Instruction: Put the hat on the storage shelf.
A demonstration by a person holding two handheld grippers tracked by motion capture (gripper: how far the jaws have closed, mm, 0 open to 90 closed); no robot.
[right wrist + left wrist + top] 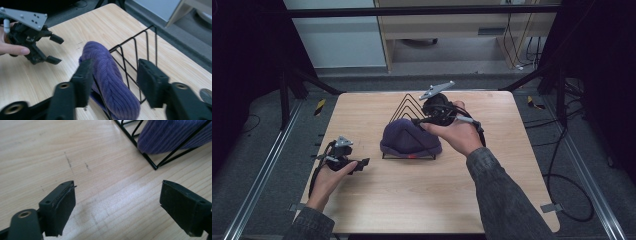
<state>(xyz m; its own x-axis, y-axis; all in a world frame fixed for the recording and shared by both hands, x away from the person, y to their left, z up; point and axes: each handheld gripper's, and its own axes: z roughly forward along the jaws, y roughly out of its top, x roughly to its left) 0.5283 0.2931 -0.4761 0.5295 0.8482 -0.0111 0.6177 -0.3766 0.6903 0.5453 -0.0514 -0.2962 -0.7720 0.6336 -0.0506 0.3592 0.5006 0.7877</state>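
The purple hat [408,139] already sits tucked in the wire rack [409,107] mid-surface, and my right gripper [113,82] with jaws part open and left gripper [117,205] with jaws wide hold nothing, so I judge little remains.

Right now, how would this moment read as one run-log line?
left gripper: open, over bare wooden table | right gripper: open, above purple knitted beanie | beanie: lodged in black wire rack

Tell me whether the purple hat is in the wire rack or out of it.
In. The purple hat sits between the black wire rack's triangular dividers, its wires crossing over it.
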